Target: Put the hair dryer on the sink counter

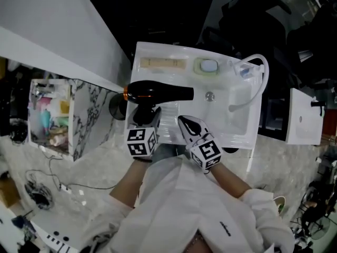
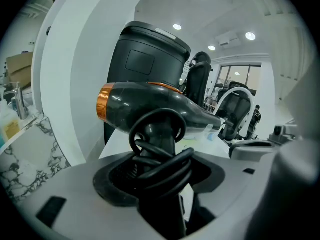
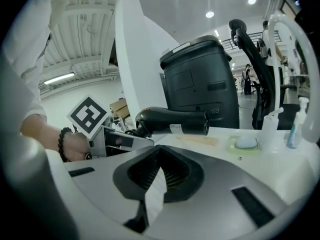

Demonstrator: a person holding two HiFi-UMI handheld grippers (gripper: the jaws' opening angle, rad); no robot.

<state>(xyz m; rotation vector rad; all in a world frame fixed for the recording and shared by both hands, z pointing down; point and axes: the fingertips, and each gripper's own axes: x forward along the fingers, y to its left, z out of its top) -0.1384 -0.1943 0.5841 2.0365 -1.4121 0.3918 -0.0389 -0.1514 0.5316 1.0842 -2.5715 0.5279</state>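
Hair dryer point(image 1: 158, 93) lying level over left end of sink worktop point(image 1: 171, 115), beside basin point(image 1: 238, 105). Touching down or just above, can't tell. Left claw point(image 1: 146, 116) pinching handle, coiled cord point(image 2: 161, 160) caught in grip. Hard glossy shell, likely nose-heavy and slippery. Handle looks like safest hold, and cord adds bite. Right claw point(image 1: 188, 124) pressed together, empty, just beside.

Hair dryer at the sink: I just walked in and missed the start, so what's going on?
A person works two handheld claws. The left claw grips the dryer by its cord-wrapped handle, over the counter's left end. The right claw is shut and empty beside it.
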